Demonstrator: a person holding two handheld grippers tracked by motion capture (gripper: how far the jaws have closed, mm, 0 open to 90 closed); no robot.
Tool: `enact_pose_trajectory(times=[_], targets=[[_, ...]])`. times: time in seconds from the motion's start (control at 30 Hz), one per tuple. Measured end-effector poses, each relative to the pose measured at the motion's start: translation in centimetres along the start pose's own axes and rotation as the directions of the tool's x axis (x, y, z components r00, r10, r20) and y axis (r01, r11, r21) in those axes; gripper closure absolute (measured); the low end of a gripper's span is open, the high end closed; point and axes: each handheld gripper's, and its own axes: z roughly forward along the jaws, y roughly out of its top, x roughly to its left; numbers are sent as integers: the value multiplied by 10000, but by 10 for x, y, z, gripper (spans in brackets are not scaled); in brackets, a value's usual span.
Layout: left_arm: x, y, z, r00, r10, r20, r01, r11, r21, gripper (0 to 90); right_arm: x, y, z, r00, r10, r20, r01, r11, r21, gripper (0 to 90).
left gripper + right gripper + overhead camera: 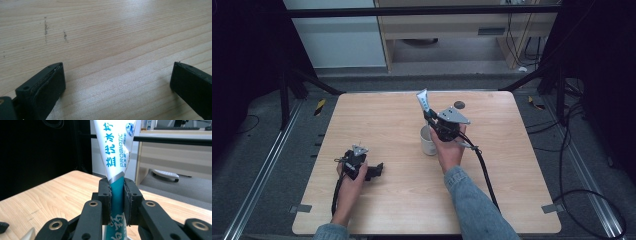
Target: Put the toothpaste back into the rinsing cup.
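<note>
Item 1: toothpaste tube (423, 102). I noted it upright just above centre of the high view, crimped white end up, lower end over the white cup (428, 141) that stood at mid-frame on the wooden table (377, 115). Whether the cap had entered the cup or touched it, I could not tell.

Handling, as I judged it: light, soft-walled, glossy plastic, so likely to dent and slide under a hard pinch. The flat crimped end looked the stiffest hold; the teal mid-body, where it was taken, gives more. The cup I took for ceramic, rigid and easy to tip if nudged.

Item 2: right gripper (117, 202). Jaws pressed against the teal band of the tube, pinching it at centre frame.

Item 3: left gripper (377, 170). It lay at lower left of the high view in the person's hand; its pads (51, 87) stood spread wide with bare wood between them.

Item 4: small dark disc (459, 105), upper right of the tube on the table; nature undetermined.

View differences: the right gripper view gave me the blue printing and the exact pinch line, which the high view rendered too small. The high view gave me the cup under the tube. The left gripper view added faint dark scuffs (46, 27) at its upper left.
</note>
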Motion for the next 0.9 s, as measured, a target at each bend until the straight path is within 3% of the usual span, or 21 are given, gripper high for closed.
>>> enact_pose_trajectory(times=[0.9], targets=[[0, 0, 0, 10000, 5, 16, -5, 10000, -5, 0, -2, -24, 3, 10000, 74, 34, -76, 9982, 589, 777]])
